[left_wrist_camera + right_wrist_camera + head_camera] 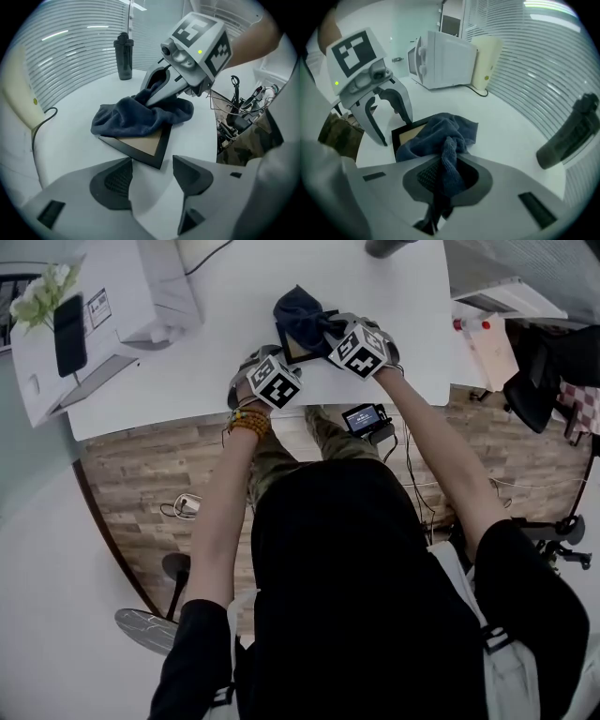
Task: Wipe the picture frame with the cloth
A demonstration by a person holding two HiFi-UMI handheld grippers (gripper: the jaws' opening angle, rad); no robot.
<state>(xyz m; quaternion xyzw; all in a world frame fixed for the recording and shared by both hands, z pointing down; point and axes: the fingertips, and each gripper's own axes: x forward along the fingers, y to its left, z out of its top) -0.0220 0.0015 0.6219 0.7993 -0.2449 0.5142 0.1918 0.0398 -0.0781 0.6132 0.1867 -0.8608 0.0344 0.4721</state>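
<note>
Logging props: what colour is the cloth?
Dark blue cloth, clearest in the right gripper view.

On my head view the picture frame (302,350) lies flat on the table (403,324), close to its near edge, with the cloth (298,310) heaped over its far part. My left gripper (151,176) stands just before the frame's near corner. My right gripper (445,176) is at the frame's right, with the cloth running up between its jaws. A bottle (124,56) stands farther back, and a box (141,296) sits well to the left.
</note>
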